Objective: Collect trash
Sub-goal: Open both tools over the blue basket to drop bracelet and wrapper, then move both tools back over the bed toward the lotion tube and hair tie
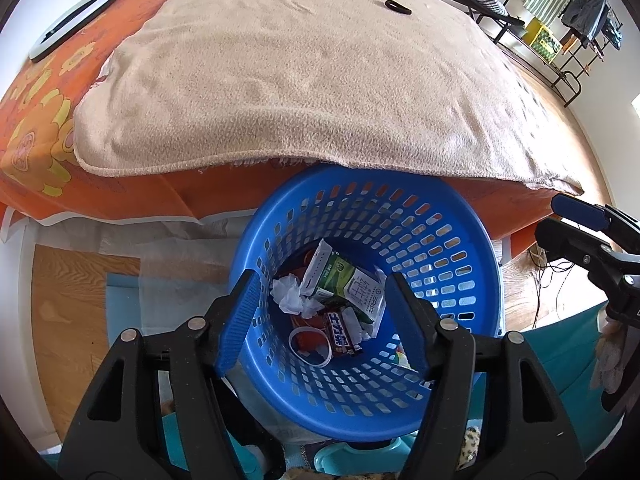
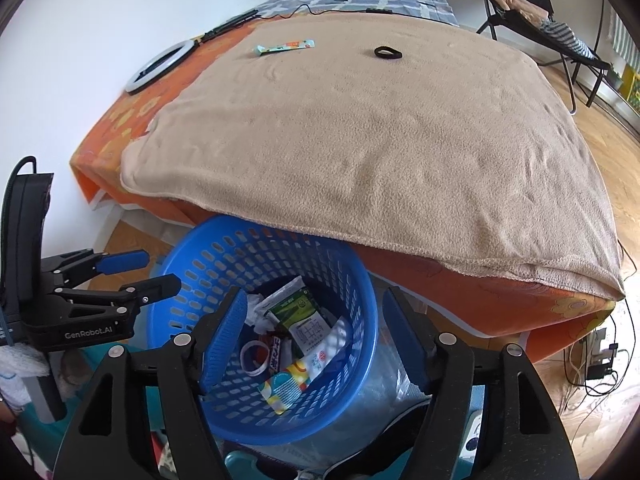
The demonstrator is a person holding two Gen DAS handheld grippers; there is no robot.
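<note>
Both grippers — left [image 1: 320, 320], right [image 2: 312, 340] — hang open and empty over the near blue basket [image 2: 192, 248]. A wrapper [image 2: 285, 47] lies far across the blanket [image 2: 380, 140], left of a black band [image 2: 387, 53]. Probably light, crinkly, slippery — pinch one flat end.

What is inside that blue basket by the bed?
The blue basket holds trash: a green and white carton, crumpled white tissue, a dark red snack wrapper, a white ring and a colourful wrapper. Whatever lies beneath that pile is covered.
</note>
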